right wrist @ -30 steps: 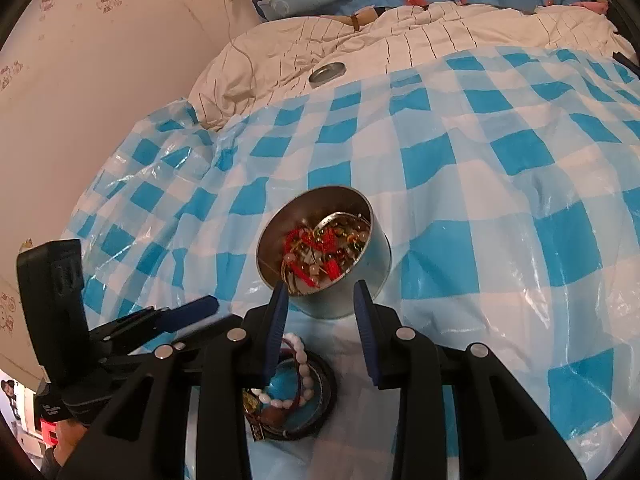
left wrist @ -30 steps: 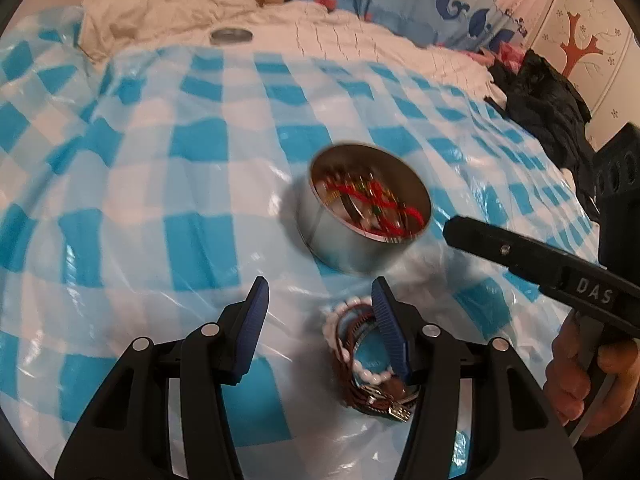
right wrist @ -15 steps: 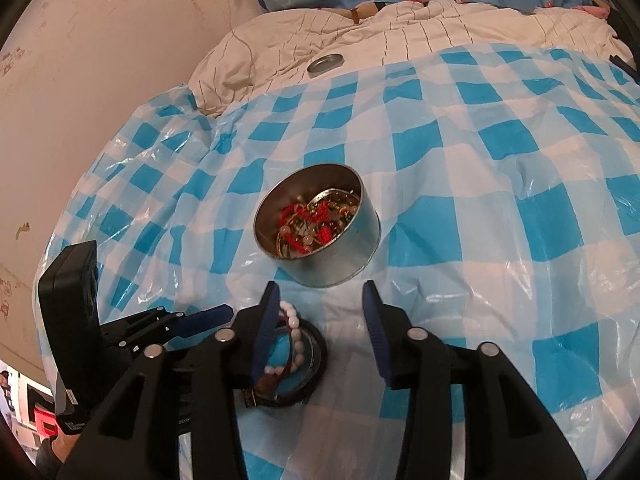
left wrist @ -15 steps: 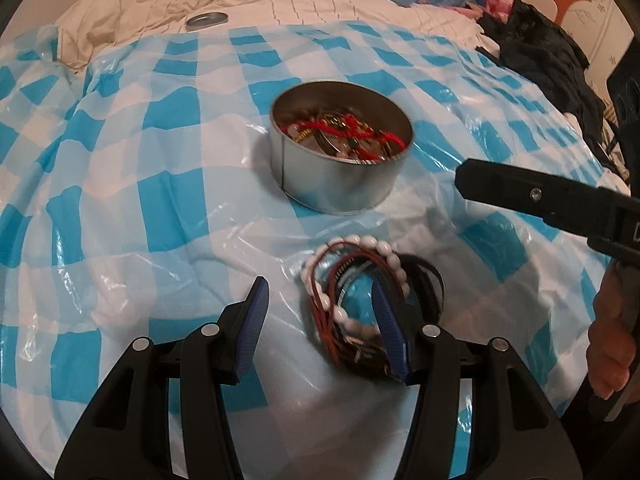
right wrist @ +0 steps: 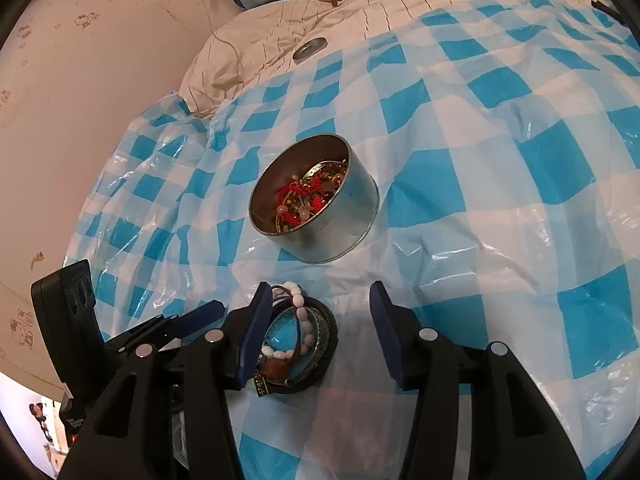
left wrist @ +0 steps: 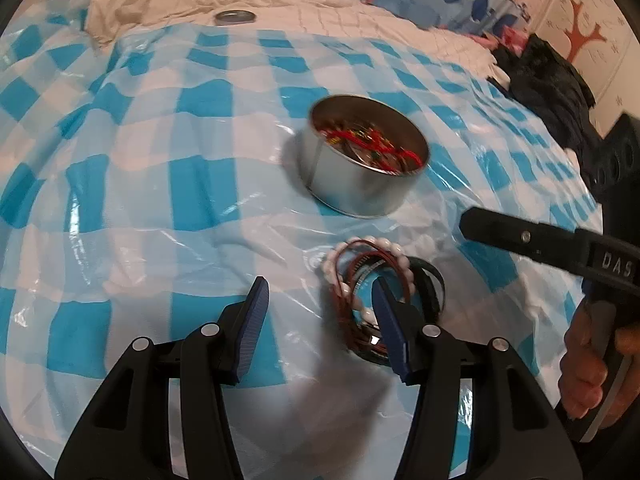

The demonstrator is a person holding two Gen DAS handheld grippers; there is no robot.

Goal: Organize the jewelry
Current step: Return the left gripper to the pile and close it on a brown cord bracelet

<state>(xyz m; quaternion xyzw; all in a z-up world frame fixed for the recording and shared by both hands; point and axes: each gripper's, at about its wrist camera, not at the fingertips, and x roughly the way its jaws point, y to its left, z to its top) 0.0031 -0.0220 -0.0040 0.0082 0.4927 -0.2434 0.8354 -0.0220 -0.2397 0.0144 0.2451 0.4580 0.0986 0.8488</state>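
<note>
A round metal tin [left wrist: 360, 188] holding red cord and bead jewelry [left wrist: 372, 144] stands on the blue checked plastic sheet. In front of it lies a pile of bracelets [left wrist: 360, 272]: white beads, brown cords and a black band. My left gripper [left wrist: 319, 292] is open, with the pile against its right finger. My right gripper [right wrist: 319, 296] hovers over the same bracelets [right wrist: 304, 332] below the tin [right wrist: 344, 232]. Its jaws are opening, its left finger overlaps the pile and the pads press on nothing.
The tin's lid [left wrist: 235, 17] lies far back on the cream quilt [right wrist: 280, 40]. Black clothing [left wrist: 548, 84] is heaped at the right edge of the bed. A pink wall [right wrist: 80, 80] borders the left side. A hand [left wrist: 580, 368] holds the right gripper's handle.
The right gripper's jaws have spread wider and it has drawn back a little from the tin. The bracelets lie more in the open beside the left gripper's right finger.
</note>
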